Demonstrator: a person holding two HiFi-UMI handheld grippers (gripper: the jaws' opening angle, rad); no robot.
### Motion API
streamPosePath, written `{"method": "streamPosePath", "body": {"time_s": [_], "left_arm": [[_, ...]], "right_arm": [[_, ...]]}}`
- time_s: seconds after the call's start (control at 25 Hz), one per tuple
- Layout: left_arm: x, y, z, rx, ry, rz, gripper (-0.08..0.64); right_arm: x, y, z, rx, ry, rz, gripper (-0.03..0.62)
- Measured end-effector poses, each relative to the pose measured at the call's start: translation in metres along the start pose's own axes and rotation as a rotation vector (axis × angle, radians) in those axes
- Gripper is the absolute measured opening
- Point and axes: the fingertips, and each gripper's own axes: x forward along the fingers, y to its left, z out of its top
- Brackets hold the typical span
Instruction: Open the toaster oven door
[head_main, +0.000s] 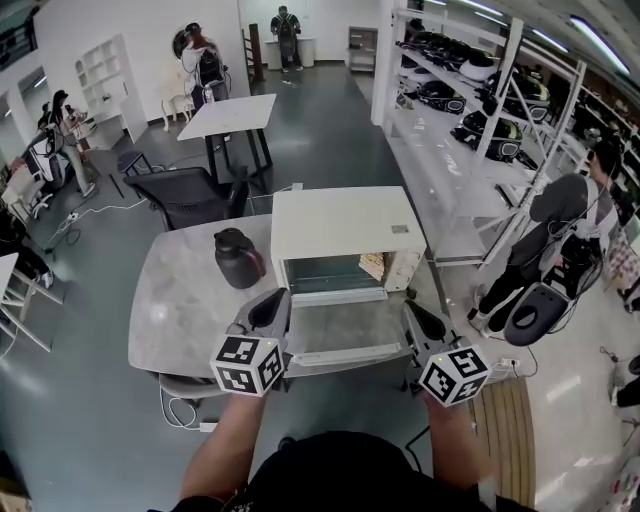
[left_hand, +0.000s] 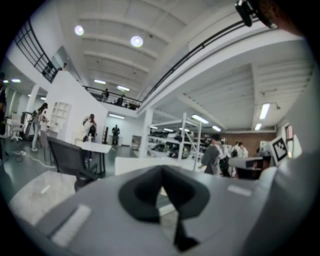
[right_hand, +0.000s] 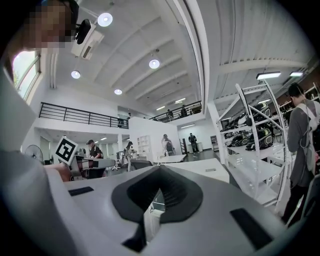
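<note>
**Head view: oven door already down, both tools empty at its two ends**

Head view showed the grey surface (head_main: 175, 300) carrying the white toaster oven (head_main: 345, 225), with a dark jug (head_main: 238, 258) just beside it on the left. The oven's door (head_main: 345, 325) lay folded flat towards the person. Its handle (head_main: 345, 352) ran left to right along the near edge, so the opening looked done.

The left tool (head_main: 276, 300) sat at the door's left end and the right tool (head_main: 414, 312) at its right end, neither clearly nearer. The door lay ahead of and below both.

Each tool's own view looked out level over the oven. Both the left tool (left_hand: 162, 172) and the right tool (right_hand: 159, 170) had their jaws pressed together, with nothing between them.
</note>
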Motion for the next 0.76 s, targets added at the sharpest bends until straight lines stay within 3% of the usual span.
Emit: {"method": "streamPosePath", "body": {"time_s": [0.56,0.76], "left_arm": [[-0.003,0.035,-0.018,-0.049,0.018,0.054,0.008],[-0.005,0.037,-0.018,-0.001,0.000,0.028,0.008]], "right_arm": [[0.005,-0.004,-0.004,-0.029,0.022,-0.063,-0.009],[0.001,-0.007,-0.014,-0.025,0.020,-0.096,-0.009]]}}
